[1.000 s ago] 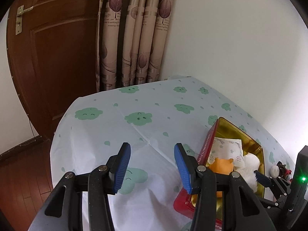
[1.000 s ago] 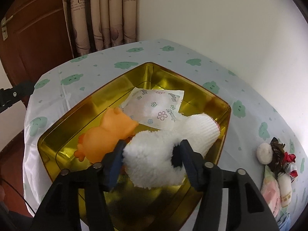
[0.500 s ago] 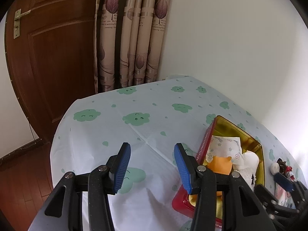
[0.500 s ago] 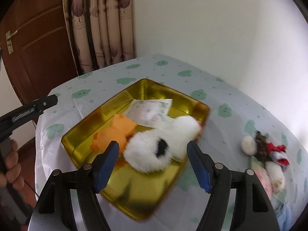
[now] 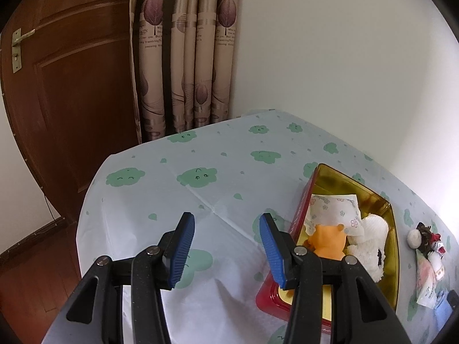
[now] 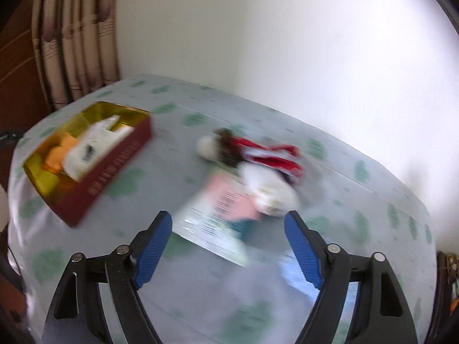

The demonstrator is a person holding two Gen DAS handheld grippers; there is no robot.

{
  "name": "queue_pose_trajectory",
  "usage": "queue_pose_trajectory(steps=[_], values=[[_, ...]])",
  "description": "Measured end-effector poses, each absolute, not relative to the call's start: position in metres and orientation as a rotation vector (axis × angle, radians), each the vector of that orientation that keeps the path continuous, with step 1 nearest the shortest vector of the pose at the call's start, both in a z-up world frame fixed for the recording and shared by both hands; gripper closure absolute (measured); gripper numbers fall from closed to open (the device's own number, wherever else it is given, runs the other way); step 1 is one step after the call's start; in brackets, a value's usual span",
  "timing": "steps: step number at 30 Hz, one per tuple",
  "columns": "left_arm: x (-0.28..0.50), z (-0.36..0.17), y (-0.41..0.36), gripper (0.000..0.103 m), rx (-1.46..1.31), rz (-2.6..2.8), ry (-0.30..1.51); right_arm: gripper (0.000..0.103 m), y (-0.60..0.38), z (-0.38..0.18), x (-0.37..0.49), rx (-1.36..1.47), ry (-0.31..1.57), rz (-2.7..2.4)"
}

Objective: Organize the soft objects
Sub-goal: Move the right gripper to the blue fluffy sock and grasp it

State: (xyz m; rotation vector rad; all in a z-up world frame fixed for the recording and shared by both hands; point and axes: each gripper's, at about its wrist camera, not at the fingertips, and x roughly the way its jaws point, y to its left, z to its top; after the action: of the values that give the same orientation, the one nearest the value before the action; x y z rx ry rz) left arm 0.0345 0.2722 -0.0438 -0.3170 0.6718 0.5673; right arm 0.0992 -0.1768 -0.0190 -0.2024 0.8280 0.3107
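A red tin with a gold inside (image 5: pixel 391 226) (image 6: pixel 114 154) sits on the table. In it lie an orange soft toy (image 5: pixel 328 239), a white fluffy toy (image 5: pixel 370 246) and a flowered tissue pack (image 5: pixel 335 209). On the cloth to its right lie a small red, white and brown plush (image 6: pixel 252 154) (image 5: pixel 424 238) and a pink and white packet (image 6: pixel 218 209). My left gripper (image 5: pixel 226 246) is open and empty, left of the tin. My right gripper (image 6: pixel 228 243) is open and empty, above the packet; its view is blurred.
The table wears a pale cloth with green cloud prints (image 5: pixel 200 177). A wooden door (image 5: pixel 71 86) and a curtain (image 5: pixel 183 57) stand behind the table's far left edge. A white wall runs along the far side. A blue item (image 5: pixel 443 312) lies at the right edge.
My right gripper has let go of the white fluffy toy in the tin, opened wide, and swung right to the loose plush and packet. The left gripper has barely moved.
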Motion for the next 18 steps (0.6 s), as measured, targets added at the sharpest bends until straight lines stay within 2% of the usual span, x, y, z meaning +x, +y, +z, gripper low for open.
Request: queue_pose_trajectory(steps=[6,18], values=[[0.037,-0.048,0.270,0.055,-0.290,0.572,0.690,0.016,-0.231,-0.039,0.099,-0.274,0.870,0.317],[0.046,-0.053,0.254,0.055,-0.188,0.570,0.711,0.015,-0.267,-0.086,0.121,-0.378,0.946,0.378]])
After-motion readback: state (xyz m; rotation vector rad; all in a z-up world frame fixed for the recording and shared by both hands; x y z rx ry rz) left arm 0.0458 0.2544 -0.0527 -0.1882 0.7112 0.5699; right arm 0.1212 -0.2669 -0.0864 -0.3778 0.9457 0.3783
